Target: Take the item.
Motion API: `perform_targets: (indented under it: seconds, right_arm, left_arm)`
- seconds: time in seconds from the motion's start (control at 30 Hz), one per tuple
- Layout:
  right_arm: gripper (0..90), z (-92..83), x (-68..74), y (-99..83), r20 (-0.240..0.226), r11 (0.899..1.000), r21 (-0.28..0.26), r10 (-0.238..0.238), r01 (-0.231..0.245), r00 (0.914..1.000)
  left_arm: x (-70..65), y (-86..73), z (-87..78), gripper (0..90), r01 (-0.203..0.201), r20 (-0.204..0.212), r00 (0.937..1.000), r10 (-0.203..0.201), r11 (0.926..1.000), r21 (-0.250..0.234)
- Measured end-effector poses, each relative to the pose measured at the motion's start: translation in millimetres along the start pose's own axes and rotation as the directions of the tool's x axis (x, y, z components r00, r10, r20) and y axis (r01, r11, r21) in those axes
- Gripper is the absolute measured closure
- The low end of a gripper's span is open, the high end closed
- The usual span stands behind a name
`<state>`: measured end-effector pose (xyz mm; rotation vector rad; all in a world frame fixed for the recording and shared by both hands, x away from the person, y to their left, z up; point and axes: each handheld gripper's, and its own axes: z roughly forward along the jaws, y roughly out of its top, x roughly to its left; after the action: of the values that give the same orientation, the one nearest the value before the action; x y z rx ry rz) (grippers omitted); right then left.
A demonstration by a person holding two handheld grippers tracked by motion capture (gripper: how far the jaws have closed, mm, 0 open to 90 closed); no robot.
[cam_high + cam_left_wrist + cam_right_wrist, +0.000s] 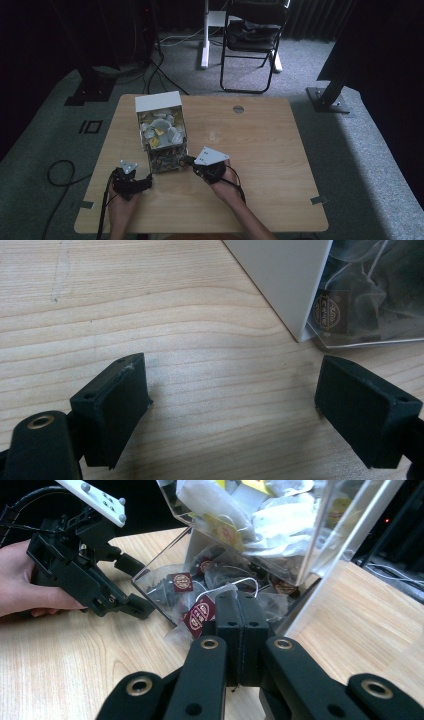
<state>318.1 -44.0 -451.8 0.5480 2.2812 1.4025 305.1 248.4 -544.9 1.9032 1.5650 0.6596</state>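
Two tongs at a clear tea-bag dispenser [161, 135] on the tabletop [260, 150]: right tongs [242, 611] clamped together on a tea bag [200, 614] at its bottom opening, best drawn out slowly and level; left tongs [232, 395] apart, empty, just beside the box

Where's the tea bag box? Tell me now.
In the high view, the tea bag box stands left of the table's centre, just beyond and between the left tongs and right tongs.
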Motion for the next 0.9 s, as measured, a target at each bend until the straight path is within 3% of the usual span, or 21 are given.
perform_targets:
  seconds: [0.9]
  right_arm:
    - [90.0,-22.3,-23.8,-0.7,0.078,1.0,-0.009,0.006,-0.006,0.9969]
  left_arm:
    - [0.0,0.0,0.0,14.8,0.001,0.0,1.0,-0.001,1.0,0.0]
